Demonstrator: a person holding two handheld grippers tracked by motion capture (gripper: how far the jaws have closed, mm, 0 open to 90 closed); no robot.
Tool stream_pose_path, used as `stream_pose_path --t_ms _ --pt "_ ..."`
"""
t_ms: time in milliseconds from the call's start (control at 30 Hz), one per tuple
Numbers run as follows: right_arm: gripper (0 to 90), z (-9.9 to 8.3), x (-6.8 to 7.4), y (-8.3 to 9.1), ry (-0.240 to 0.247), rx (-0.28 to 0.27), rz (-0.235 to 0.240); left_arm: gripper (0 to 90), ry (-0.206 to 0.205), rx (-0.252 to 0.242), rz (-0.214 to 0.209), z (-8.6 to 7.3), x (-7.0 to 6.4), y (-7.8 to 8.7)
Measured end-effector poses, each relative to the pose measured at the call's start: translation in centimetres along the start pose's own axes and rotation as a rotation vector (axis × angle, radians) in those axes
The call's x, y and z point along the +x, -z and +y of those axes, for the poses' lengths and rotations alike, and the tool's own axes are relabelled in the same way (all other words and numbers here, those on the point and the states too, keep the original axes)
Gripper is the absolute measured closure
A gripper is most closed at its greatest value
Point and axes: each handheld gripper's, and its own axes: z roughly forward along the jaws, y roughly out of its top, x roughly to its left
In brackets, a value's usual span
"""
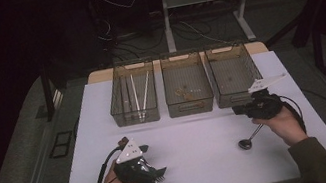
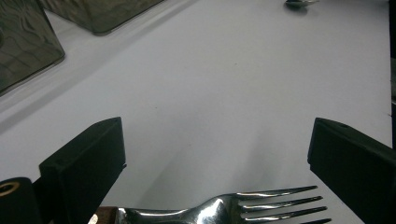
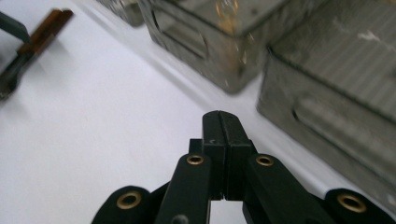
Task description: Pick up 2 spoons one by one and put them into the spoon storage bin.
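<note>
- Worktop [image 1: 195, 141]: white surface carrying three smoked, see-through bins in a row along its far side.
- Left bin [image 1: 133, 99]: held long thin rods or sticks. Middle bin [image 1: 188, 90]: held a few small brownish pieces. Right bin [image 1: 234, 79]: appeared nearly bare.
- Fork [image 2: 243, 207]: metal, with a brown handle end; it lay flat on the worktop at the near left, tines pointing between the left claw's jaws, as the left gripper view showed.
- Left claw [image 1: 154, 174]: jaws stood wide apart, one on either side of the fork, gripping nothing.
- Spoon [image 1: 250, 138]: metal, bowl resting on the worktop at the near right, handle rising toward the right claw.
- Right claw [image 3: 223, 154]: jaws pressed together tip to tip in the right gripper view, nothing visible between them; in the high view it sat just in front of the right bin, above the spoon's handle, and contact with the handle could not be told.
- Handling note, as a judgement: the step in hand looked to be a pick of the fork. It would go best with the left claw lowered to straddle the neck or handle rather than the tines, jaws square to the shaft, then closed firmly before lifting, since polished metal lying flat tends to slip or pivot.
</note>
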Motion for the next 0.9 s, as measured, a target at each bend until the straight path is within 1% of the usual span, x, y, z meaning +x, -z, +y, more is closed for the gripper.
stream_pose_path --t_ms 67,100,133,233,267,333,367,433,500,633,733,833,900 --pt "90.0 -0.6 -0.1 0.4 -0.007 0.008 -0.005 2.7 0.001 0.0 0.001 0.0 0.0 0.0" --pt "90.0 -1.0 -0.2 0.6 -0.006 0.018 -0.013 2.7 -0.008 0.008 0.0 0.0 0.0 0.1" --pt "90.0 -1.3 -0.3 0.7 0.001 0.025 -0.023 2.7 -0.006 0.007 0.001 0.0 0.0 0.0" --pt "90.0 -2.4 -0.6 0.8 0.013 0.071 -0.066 2.8 -0.011 0.011 0.002 0.0 0.0 0.1" --pt "90.0 -2.7 -0.9 0.8 0.008 0.08 -0.074 2.8 -0.01 0.011 0.003 0.0 0.0 0.1" --pt "90.0 -3.5 -1.3 0.7 0.024 0.117 -0.116 2.9 -0.01 0.01 0.004 0.0 0.0 0.1" --pt "90.0 -3.8 -1.5 0.6 0.015 0.134 -0.118 2.9 -0.012 0.011 0.004 0.0 0.0 0.1" --pt "90.0 -4.3 -1.9 0.3 0.021 0.163 -0.141 2.9 -0.012 0.011 0.003 0.0 0.0 0.1" --pt "90.0 -4.6 -2.3 0.1 0.017 0.181 -0.154 2.9 -0.013 0.009 0.003 0.1 0.0 0.1" --pt "90.0 -4.9 -2.7 -0.2 0.005 0.213 -0.165 2.9 -0.014 0.007 0.001 0.1 -0.1 0.1" --pt "90.0 -5.1 -2.9 -0.3 0.006 0.222 -0.177 3.0 -0.009 0.004 0.001 0.1 -0.1 0.0" --pt "90.0 -5.3 -3.1 -0.6 0.001 0.244 -0.183 3.0 -0.013 0.006 0.002 0.1 -0.1 0.1" --pt "90.0 -5.3 -3.2 -0.6 0.0 0.241 -0.182 3.0 -0.013 0.006 0.001 0.1 -0.1 0.1"
